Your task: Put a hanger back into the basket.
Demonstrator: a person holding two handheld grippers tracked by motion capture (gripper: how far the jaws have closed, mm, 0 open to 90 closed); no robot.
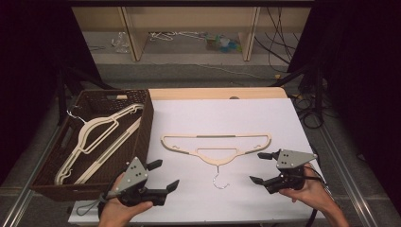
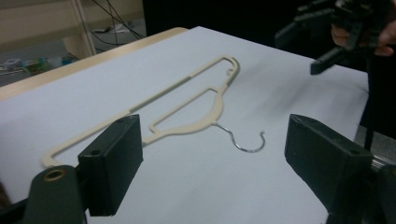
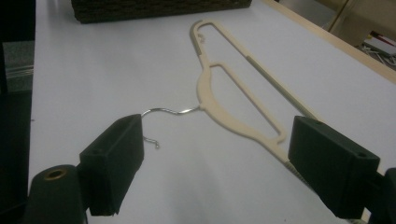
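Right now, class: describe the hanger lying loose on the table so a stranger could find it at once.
On the white table, right of the brown basket, lies one cream hanger, its wire hook toward the person. Unlike the hangers in the basket, it lies alone.

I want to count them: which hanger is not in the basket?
The hanger lying flat on the white table, hook toward the person, between the two grippers. The other hangers lie piled inside the brown basket.

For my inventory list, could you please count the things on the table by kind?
Hangers: 3, one on the table, two in the basket
Basket: 1
Hand-held grippers: 2, left, right
Total: 6
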